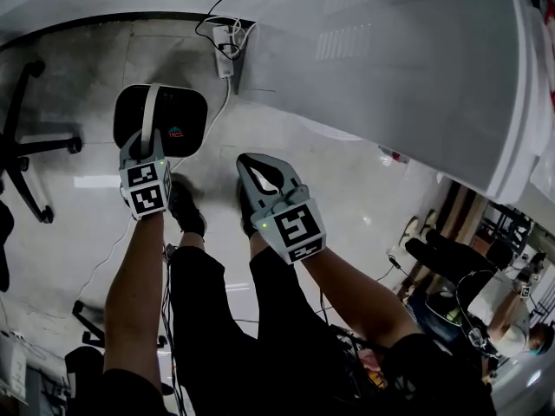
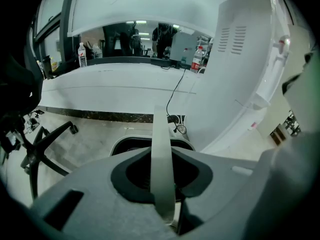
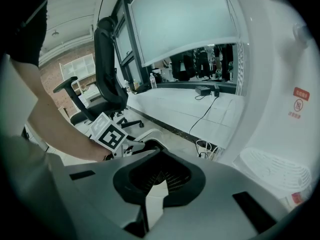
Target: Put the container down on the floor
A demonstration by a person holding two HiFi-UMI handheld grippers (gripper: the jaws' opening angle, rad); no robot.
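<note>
Left gripper [image 2: 163,186], gripping the handle [image 2: 160,149], half hides the container [image 2: 123,144].

The left tool [image 2: 164,184] grips the grey handle [image 2: 160,134] of the container [image 2: 129,143]; pale floor [image 2: 90,136] beneath.

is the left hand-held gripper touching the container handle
Touching. The left gripper view shows the container's handle passing between the left hand-held gripper's jaws, which close on it with no gap.

The pale glossy floor [image 1: 78,258] bears an office-chair base [image 1: 48,146] and tangled cables [image 1: 225,37].
</note>
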